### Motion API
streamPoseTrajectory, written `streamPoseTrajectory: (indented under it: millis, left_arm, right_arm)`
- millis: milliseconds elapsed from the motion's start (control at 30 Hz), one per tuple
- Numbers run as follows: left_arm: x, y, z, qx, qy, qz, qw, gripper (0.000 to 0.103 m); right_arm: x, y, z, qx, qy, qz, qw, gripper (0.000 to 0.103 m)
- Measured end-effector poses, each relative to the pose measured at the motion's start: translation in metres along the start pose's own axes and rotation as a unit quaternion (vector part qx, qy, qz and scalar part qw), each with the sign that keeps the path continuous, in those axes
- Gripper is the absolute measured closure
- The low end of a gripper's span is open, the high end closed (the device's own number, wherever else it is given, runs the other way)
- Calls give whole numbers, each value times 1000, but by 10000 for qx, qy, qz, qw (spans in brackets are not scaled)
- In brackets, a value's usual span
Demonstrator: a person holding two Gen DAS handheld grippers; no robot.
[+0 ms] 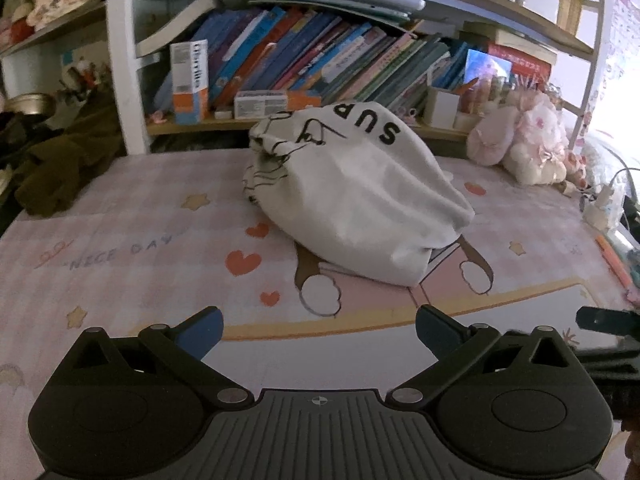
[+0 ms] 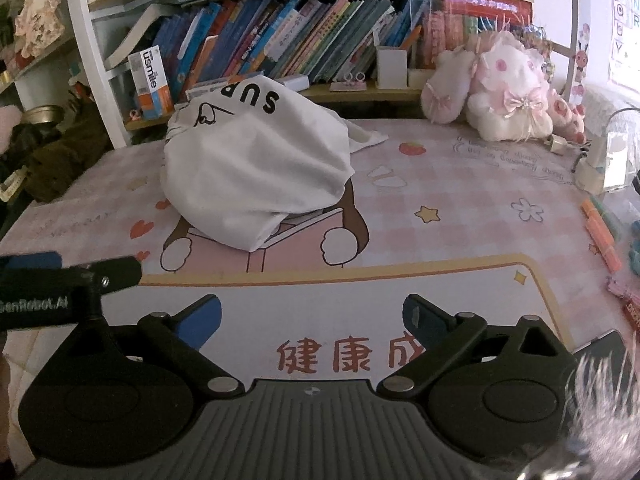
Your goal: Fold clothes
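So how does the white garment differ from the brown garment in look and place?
The white garment is pale, printed with black letters, bunched mid-mat; the brown garment is dark, plain, heaped at the desk's left edge. The white one sits nearer both open grippers. Neither is folded.

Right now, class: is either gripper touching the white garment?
Apart. Both wrist views show bare mat between the open jaws and the garment; the left gripper and right gripper sit well short of it.
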State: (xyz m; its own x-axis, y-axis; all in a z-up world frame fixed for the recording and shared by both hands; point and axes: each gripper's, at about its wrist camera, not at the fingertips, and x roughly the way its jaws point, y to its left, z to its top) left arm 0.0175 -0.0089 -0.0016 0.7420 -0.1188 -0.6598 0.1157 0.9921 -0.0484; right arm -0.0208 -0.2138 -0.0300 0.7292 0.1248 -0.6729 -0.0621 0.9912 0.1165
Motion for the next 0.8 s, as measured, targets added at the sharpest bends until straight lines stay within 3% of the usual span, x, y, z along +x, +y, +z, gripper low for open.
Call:
streamPoseTrajectory:
  millis: [267, 500, 567, 600, 633, 667, 700, 733, 767, 800]
  left_arm:
    - [38, 19, 35, -130, -105, -161, 9997, 0]
    - [98, 42, 69, -775, -50, -242, 9967, 1]
    - [114, 46, 76, -953, -15, -327, 9949, 8]
    - [121, 48, 79, -1039, 20, -393, 9938, 20]
    - [121, 50, 79, -1117, 46, -488, 9925, 42]
    - [121, 52, 79, -1195, 71, -584, 9911, 57]
    - [121, 54, 79, -1273, 97, -680, 9895, 62]
    - [121, 56, 79, -1350, 123, -776, 9877, 72]
    - [120, 59, 78, -1427, 148, -872, 9858, 92]
    - [120, 61, 78, -1504, 174, -967, 9837, 101]
  right_arm:
    - [4, 11, 7, -370, -67, 14, 9993, 4]
    - [8, 16, 8, -498, 72, -244, 9984, 5]
    - [8, 16, 7, -518, 113, -351, 9980, 5]
    - [8, 16, 6, -533, 126, -408, 9977, 5]
    - [7, 16, 6, -551, 129, -452, 9974, 5]
    - [7, 15, 5, -570, 131, -497, 9971, 5]
    - [6, 15, 5, -587, 133, -537, 9967, 5]
    - [6, 15, 5, -595, 133, -553, 9966, 5]
    - [7, 15, 6, -580, 132, -544, 9967, 5]
    - [8, 14, 6, -567, 131, -531, 9969, 5]
